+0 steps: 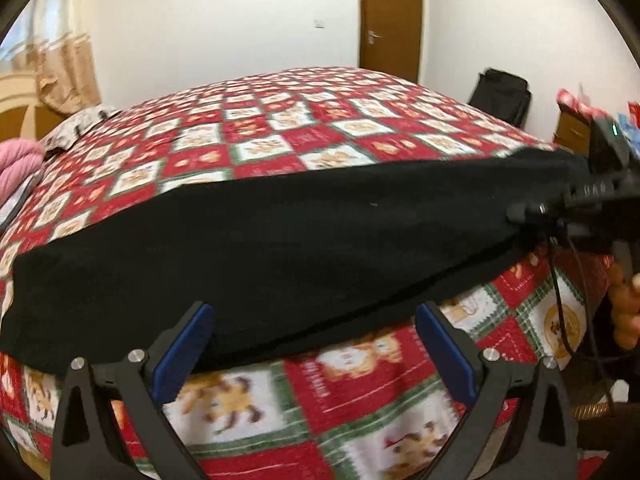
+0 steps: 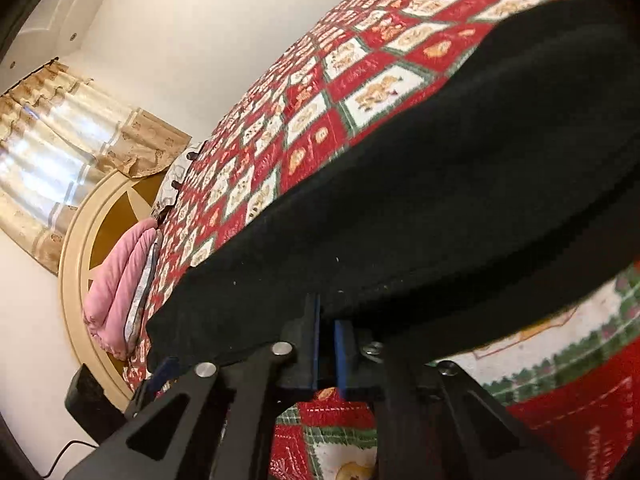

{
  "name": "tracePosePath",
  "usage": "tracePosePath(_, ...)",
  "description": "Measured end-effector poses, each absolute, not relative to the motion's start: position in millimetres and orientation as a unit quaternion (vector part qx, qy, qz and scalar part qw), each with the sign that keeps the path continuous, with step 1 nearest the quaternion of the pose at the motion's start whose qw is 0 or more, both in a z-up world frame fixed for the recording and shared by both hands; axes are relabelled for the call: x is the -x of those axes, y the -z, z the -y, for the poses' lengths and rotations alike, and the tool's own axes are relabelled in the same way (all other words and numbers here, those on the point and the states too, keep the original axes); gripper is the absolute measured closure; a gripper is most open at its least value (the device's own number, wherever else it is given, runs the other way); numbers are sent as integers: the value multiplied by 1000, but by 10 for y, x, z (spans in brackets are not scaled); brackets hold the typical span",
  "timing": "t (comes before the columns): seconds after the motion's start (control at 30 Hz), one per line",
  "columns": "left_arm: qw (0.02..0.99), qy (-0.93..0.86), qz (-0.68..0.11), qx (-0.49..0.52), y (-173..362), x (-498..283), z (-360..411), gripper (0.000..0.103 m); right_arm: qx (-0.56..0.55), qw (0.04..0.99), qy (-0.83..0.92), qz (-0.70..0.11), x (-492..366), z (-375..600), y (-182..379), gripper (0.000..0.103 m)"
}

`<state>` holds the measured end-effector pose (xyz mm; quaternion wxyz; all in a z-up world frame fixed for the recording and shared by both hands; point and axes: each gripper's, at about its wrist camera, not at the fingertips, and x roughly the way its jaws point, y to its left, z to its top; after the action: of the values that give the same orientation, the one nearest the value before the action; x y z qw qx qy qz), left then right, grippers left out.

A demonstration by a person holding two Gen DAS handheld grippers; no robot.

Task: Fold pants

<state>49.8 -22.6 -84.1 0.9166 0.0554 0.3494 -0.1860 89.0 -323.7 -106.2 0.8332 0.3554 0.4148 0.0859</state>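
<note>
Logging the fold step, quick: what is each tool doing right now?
Left tool: open, holding nothing, its fingers at the near edge of the black pants.
Right tool: shut on the pants' edge.

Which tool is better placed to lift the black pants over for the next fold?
Right. The right tool is already pinched on the black pants' near edge; the left tool stands open, holding nothing.

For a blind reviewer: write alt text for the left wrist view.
Black pants lie stretched across a red, white and green patchwork bedspread, with the open left gripper at their near edge. The right gripper meets the pants at their right end. Behind the bed are a white wall and a brown door.
</note>
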Motion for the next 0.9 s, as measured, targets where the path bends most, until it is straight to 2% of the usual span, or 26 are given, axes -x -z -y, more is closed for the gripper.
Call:
tracePosePath(0.2,931,144,-334,-14,682,-579,-149,0,-331,849,-94,-400,-660,3261,798,100)
tracePosePath(0.3,931,143,-336,-13,652,-670,-168,0,-320,849,-87,-412,-619,3271,852,100)
tracePosePath(0.43,934,148,-323,-44,569,-789,32,0,-325,837,-78,-433,-624,3200,1012,100)
tracePosePath(0.7,918,210,-328,-81,662,-923,841,0,-354,806,-135,-456,-421,3414,793,98)
tracePosePath(0.8,919,216,-310,-114,732,-887,1099,0,-299,854,-105,-412,-220,3647,434,98)
tracePosePath(0.9,905,227,-333,-132,866,-866,1235,0,-273,904,16,-330,-54,4210,80,97)
